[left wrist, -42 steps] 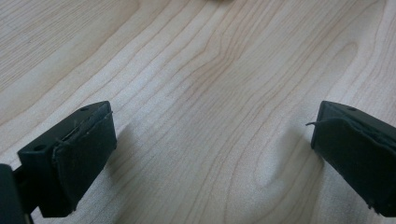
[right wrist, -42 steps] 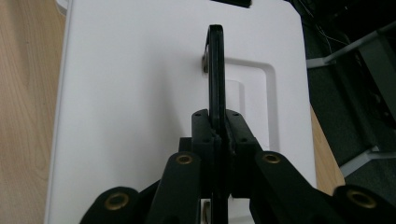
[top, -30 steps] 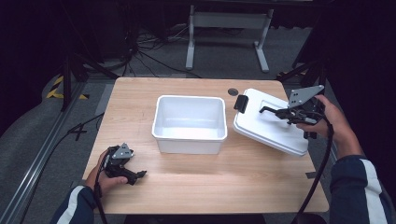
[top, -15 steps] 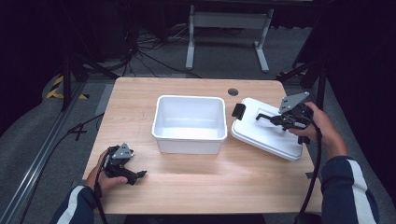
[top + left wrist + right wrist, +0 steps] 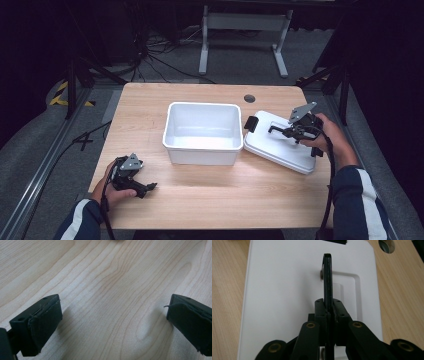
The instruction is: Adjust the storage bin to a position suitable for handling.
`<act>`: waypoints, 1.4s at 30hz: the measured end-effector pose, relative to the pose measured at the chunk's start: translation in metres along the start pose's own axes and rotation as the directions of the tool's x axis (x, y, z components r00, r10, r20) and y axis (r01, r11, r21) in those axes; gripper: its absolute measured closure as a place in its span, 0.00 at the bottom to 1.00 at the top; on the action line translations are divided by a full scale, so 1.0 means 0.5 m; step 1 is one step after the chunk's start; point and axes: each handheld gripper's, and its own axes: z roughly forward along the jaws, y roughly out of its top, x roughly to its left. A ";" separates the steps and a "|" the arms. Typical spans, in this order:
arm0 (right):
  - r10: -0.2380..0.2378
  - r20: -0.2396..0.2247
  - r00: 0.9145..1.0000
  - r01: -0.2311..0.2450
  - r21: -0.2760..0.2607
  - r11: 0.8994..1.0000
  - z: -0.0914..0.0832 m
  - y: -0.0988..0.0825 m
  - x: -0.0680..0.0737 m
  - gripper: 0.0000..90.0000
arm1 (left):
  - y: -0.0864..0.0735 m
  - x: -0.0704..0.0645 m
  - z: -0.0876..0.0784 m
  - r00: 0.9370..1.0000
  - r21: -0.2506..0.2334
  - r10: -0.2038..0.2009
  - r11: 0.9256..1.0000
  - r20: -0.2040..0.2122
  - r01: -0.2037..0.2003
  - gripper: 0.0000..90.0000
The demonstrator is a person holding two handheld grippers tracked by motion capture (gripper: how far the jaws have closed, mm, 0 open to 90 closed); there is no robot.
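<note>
The white lid [image 5: 282, 145] I am holding is a flat, rounded-corner rectangle of plastic with a shallow recessed panel in its middle. A thin black handle [image 5: 327, 277] stands upright on edge over that recess, and it is pinched at its near end. A black latch [image 5: 250, 123] sits on the lid's edge facing the tub, and another shows at the opposite edge. The lid sits skewed on the worktop [image 5: 210, 200], its long sides running diagonally, just right of the tub. The white tub [image 5: 202, 132] is an open, empty rectangular bin with a rolled rim, standing upright near the middle of the worktop, its right wall close beside the lid's latch.
</note>
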 end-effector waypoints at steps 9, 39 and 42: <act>0.030 0.007 1.000 -0.030 0.033 0.999 0.041 -0.003 -0.016 0.94 | 0.000 0.000 0.000 1.000 -0.002 -0.001 1.000 0.000 0.001 0.01; 0.101 -0.013 0.995 -0.101 -0.069 0.992 0.041 -0.004 -0.007 0.75 | 0.000 0.000 -0.001 1.000 0.003 0.001 1.000 0.002 -0.001 0.01; 0.102 -0.016 0.995 -0.103 -0.085 0.991 0.036 0.003 0.000 0.72 | 0.000 0.000 -0.001 1.000 0.003 0.001 1.000 0.002 -0.001 0.01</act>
